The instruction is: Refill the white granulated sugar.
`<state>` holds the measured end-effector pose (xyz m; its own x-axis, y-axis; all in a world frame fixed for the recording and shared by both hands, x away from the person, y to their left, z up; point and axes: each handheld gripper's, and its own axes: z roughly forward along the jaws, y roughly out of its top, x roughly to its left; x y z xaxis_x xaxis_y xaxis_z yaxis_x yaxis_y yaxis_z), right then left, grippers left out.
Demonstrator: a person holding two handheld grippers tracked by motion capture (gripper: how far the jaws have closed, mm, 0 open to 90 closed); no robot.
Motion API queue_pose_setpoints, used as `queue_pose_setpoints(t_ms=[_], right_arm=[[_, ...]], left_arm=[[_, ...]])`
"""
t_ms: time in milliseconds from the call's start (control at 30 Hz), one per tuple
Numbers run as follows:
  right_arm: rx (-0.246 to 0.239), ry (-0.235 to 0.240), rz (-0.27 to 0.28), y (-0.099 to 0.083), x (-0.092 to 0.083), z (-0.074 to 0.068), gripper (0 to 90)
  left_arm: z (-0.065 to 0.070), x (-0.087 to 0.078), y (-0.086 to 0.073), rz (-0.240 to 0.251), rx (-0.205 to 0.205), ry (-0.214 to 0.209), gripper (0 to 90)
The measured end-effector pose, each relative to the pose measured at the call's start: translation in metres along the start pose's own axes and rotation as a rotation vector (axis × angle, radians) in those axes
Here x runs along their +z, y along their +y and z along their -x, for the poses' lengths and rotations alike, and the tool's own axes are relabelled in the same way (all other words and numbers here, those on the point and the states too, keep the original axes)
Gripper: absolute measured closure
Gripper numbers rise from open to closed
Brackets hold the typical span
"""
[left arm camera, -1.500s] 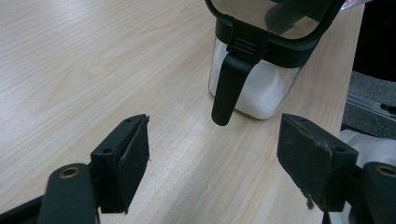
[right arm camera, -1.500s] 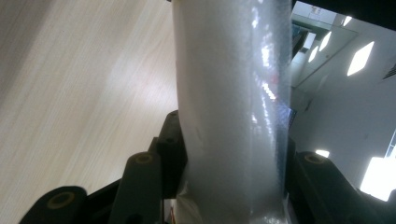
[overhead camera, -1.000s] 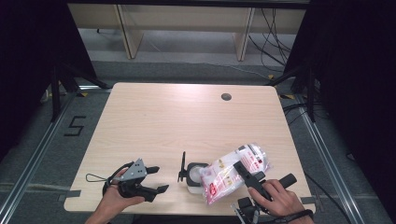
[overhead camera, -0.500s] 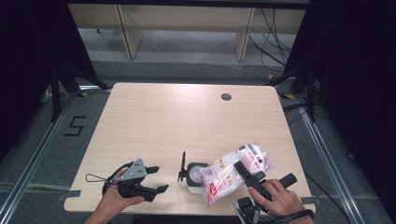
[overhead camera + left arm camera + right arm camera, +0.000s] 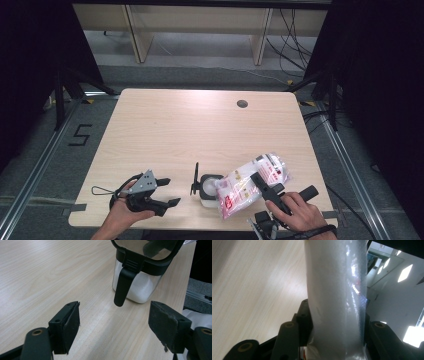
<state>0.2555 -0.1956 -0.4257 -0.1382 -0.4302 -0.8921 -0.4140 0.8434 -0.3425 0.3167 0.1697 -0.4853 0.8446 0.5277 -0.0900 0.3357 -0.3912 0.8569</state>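
My right tongs (image 5: 261,181) pinch the clear plastic bag of white powder with red print (image 5: 252,182) above the table's (image 5: 200,125) near right, its long axis slanting from near-left to far-right, near-left end over the lidded clear jar (image 5: 207,189), while my left tongs (image 5: 167,191) stand spread and empty.

The container (image 5: 140,277) is cut off at the top edge of the left gripper view, so its lid and upper rim are only partly seen. In the high view the bag (image 5: 252,185) covers the container's right side, and the print on the bag is too small to read. In the right gripper view the bag hides the jaw pads (and the table beyond).
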Motion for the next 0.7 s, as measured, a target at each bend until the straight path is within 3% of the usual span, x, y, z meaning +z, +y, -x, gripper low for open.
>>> queue_pose_setpoints(t_ms=[267, 467, 567, 600, 700], right_arm=[[0.017, -0.01, 0.006, -0.0008, -0.0011, 0.0001, 61.0], [-0.013, 0.009, 0.0, 0.0014, 0.0017, -0.0021, 61.6], [0.002, -0.003, 0.004, 0.0009, -0.0005, 0.0, 61.7], [-0.006, -0.007, 0.009, 0.0007, -0.0004, 0.0014, 61.7], [-0.003, -0.003, -0.001, 0.001, -0.0004, 0.0003, 61.8]], left_arm=[[0.0, -0.0005, 0.0002, -0.01, -0.001, -0.001, 25.0], [-0.0003, -0.0007, 0.0001, -0.009, -0.001, 0.0, 25.0], [-0.0001, -0.0006, 0.0002, -0.01, 0.0, 0.002, 25.0], [0.0009, 0.0, -0.0002, -0.004, -0.019, 0.003, 25.0], [-0.0001, -0.0005, 0.0001, -0.009, 0.0, -0.002, 25.0]])
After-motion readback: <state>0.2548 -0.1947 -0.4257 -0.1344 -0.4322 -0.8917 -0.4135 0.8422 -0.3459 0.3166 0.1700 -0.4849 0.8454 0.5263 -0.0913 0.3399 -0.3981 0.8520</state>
